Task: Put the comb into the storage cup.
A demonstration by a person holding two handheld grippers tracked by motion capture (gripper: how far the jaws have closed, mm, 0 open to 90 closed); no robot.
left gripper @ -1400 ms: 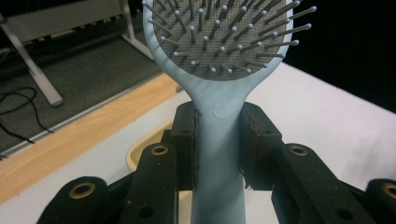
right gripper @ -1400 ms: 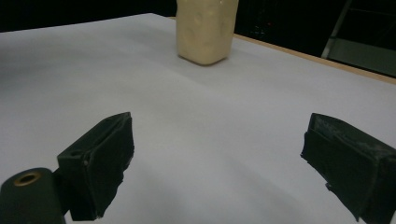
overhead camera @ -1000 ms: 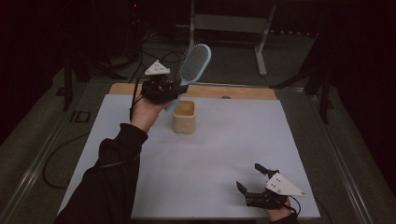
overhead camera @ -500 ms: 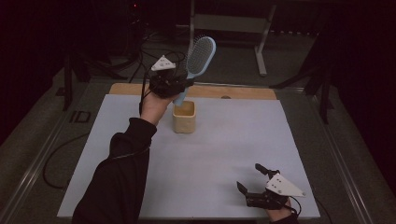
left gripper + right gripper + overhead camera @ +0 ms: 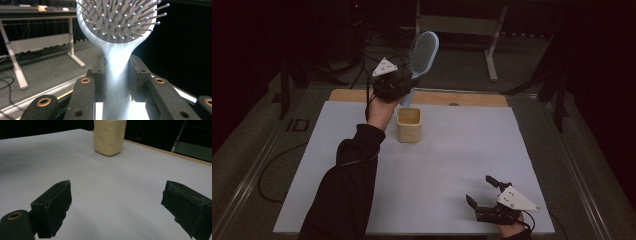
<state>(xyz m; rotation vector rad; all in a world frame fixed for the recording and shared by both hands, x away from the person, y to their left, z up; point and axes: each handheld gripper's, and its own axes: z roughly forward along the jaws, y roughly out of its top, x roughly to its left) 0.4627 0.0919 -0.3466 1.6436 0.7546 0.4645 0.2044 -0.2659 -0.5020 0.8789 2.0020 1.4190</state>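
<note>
Left hand-held gripper (image 5: 404,90) clamped on hairbrush (image 5: 423,48) handle above cup (image 5: 409,124); right hand-held gripper (image 5: 479,197) apart.

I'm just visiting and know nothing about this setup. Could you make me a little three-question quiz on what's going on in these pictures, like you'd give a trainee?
1. True or false: the left gripper is clamped on the handle of the light blue hairbrush.
2. Where is the cream cup? A) lying on its side by the right gripper; B) upright on the white table, just below the brush handle; C) held in the air.
3. Fill in: the right gripper, low at the near edge of the table, has its jaws ____ and holds nothing.

Key: 1 true. 2 B. 3 open.
</note>
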